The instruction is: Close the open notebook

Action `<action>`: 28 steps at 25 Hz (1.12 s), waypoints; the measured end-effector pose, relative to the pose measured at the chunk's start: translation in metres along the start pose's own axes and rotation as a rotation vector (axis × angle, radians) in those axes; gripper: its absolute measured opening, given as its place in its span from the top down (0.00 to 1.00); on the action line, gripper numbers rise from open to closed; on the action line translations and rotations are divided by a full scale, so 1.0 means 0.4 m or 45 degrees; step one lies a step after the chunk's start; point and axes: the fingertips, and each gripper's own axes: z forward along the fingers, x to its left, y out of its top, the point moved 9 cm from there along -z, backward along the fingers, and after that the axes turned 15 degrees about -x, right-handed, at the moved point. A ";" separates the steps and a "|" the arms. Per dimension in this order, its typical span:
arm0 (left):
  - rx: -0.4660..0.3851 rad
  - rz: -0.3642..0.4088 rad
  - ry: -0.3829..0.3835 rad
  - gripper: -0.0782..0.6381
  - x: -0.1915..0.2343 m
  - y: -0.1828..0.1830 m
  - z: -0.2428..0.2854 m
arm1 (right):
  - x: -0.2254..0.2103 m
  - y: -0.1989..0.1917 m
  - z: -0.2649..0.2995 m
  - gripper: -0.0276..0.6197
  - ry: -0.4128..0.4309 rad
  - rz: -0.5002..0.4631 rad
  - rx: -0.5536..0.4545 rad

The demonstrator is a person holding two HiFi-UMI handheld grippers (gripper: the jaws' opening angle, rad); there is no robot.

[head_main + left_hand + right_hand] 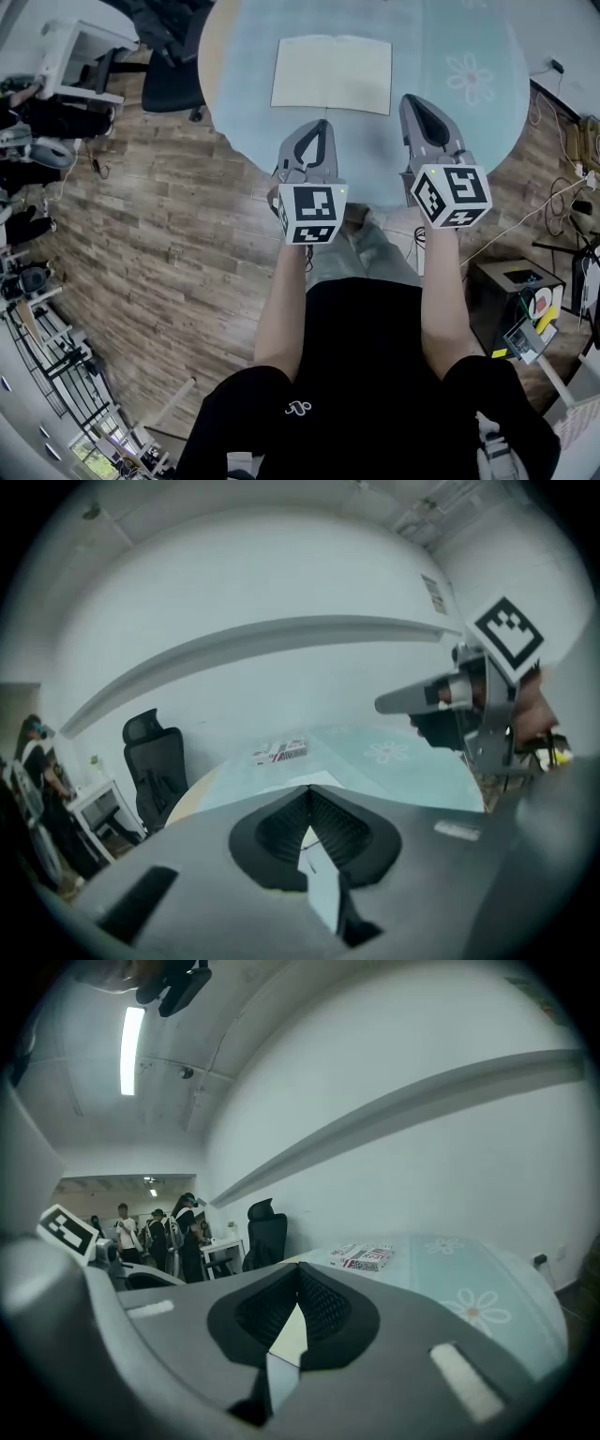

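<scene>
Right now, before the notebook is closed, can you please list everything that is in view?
open notebook: one, cream pages, flat on the table, ahead of both grippers
round table: one, light blue cloth with flower print
printed box: one, red, white and dark print, far side of the table
office chair: one, black, beside the table at left
desk: one, white, far left
floor: brown wood planks
black box: one, on the floor at right
people: several, in the background room
left gripper: grey, shut, empty
right gripper: grey, shut, empty
forearms: two, bare, behind the grippers
</scene>
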 end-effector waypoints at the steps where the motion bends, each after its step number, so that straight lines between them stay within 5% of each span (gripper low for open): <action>1: 0.028 0.047 -0.040 0.89 0.003 -0.020 0.018 | -0.006 -0.004 0.004 0.94 -0.006 -0.001 0.005; 14: 0.325 0.679 -0.500 0.77 -0.051 -0.218 0.201 | -0.106 -0.029 -0.045 0.94 -0.149 -0.046 0.076; 23: 0.464 0.987 -0.617 0.72 -0.068 -0.294 0.293 | -0.123 -0.090 -0.063 0.94 -0.181 -0.057 0.159; 28: 0.499 1.076 -0.647 0.72 -0.065 -0.316 0.316 | -0.128 -0.099 -0.058 0.94 -0.196 -0.066 0.171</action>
